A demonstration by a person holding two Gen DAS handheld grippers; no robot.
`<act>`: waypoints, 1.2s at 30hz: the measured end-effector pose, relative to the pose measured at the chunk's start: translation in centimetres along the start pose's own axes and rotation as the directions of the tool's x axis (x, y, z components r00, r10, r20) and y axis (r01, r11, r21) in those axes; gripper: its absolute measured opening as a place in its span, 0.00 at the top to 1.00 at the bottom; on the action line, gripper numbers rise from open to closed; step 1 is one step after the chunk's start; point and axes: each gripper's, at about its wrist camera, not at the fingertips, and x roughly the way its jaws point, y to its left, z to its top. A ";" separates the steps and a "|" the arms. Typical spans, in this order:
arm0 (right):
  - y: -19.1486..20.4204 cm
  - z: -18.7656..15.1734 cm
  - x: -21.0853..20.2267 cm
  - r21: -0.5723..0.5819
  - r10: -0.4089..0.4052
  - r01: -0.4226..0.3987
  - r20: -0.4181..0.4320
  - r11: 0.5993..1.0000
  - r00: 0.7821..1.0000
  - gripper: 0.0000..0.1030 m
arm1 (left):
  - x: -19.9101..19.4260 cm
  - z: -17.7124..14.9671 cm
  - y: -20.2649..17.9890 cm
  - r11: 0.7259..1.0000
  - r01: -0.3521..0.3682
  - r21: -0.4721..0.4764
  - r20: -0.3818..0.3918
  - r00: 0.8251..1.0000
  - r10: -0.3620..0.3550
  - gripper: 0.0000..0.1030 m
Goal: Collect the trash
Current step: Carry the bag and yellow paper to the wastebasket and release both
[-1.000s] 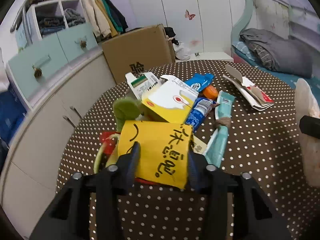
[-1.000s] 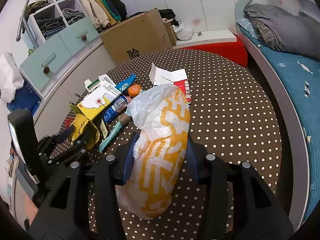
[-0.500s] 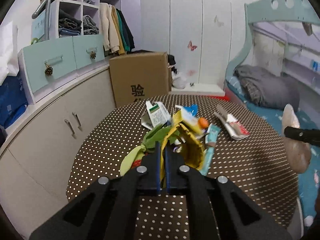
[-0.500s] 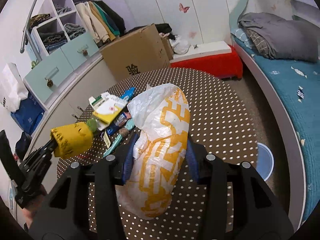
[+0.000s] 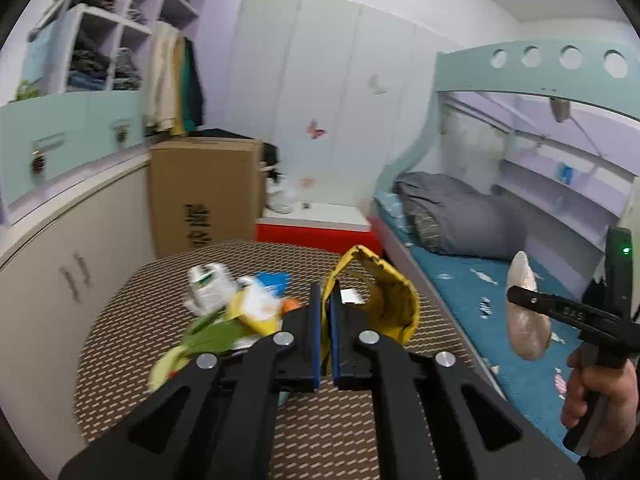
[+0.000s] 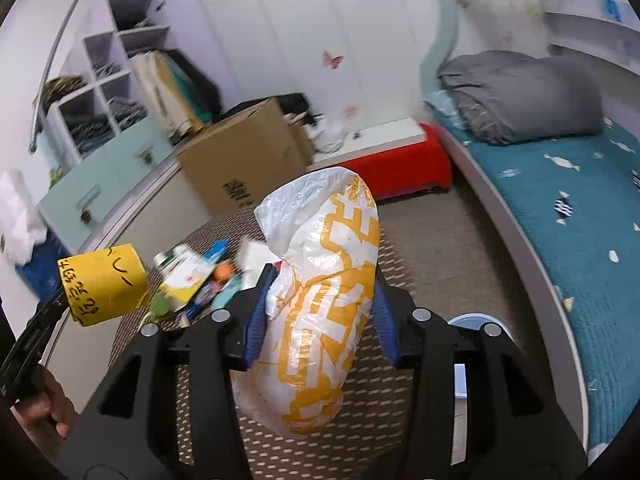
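Observation:
My left gripper [image 5: 325, 292] is shut on the rim of a yellow paper cup [image 5: 384, 300] with black writing, held up above the table; the cup also shows in the right wrist view [image 6: 102, 284]. My right gripper [image 6: 322, 284] is shut on a white and orange plastic bag [image 6: 328, 292], held above the table; the bag shows in the left wrist view [image 5: 524, 312] at the right. More trash lies on the brown dotted round table [image 5: 132, 344]: a yellow and white box [image 6: 188, 276], a blue wrapper [image 5: 276, 282], a green scrap [image 5: 212, 332].
A cardboard box [image 5: 204, 192] stands behind the table by the curved white cabinet [image 5: 60, 248]. A bed with a blue sheet [image 6: 580, 216] and grey quilt [image 6: 520, 96] is at the right. A red bench [image 6: 400, 164] stands by the wardrobe. A pale round bin [image 6: 476, 320] sits on the floor.
My left gripper has shut on the yellow cup and lifted it off the table, swinging up and to the right. My right gripper has risen with the bag.

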 end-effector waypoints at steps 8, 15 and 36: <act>-9.4 1.9 0.8 0.142 -0.100 0.103 -0.024 0.984 0.995 0.56 | 6.4 1.1 -7.0 0.987 0.161 0.021 -0.102 0.982 -0.158 0.96; -18.5 0.0 7.2 0.267 -0.152 0.199 -0.188 0.943 0.970 0.56 | 13.3 0.7 -11.8 0.975 0.216 0.058 -0.229 0.953 -0.197 0.96; -33.2 -5.3 13.7 0.542 -0.147 0.323 -0.343 0.775 0.928 0.23 | 32.1 -5.8 -26.7 0.879 0.426 0.213 -0.613 0.759 -0.219 0.96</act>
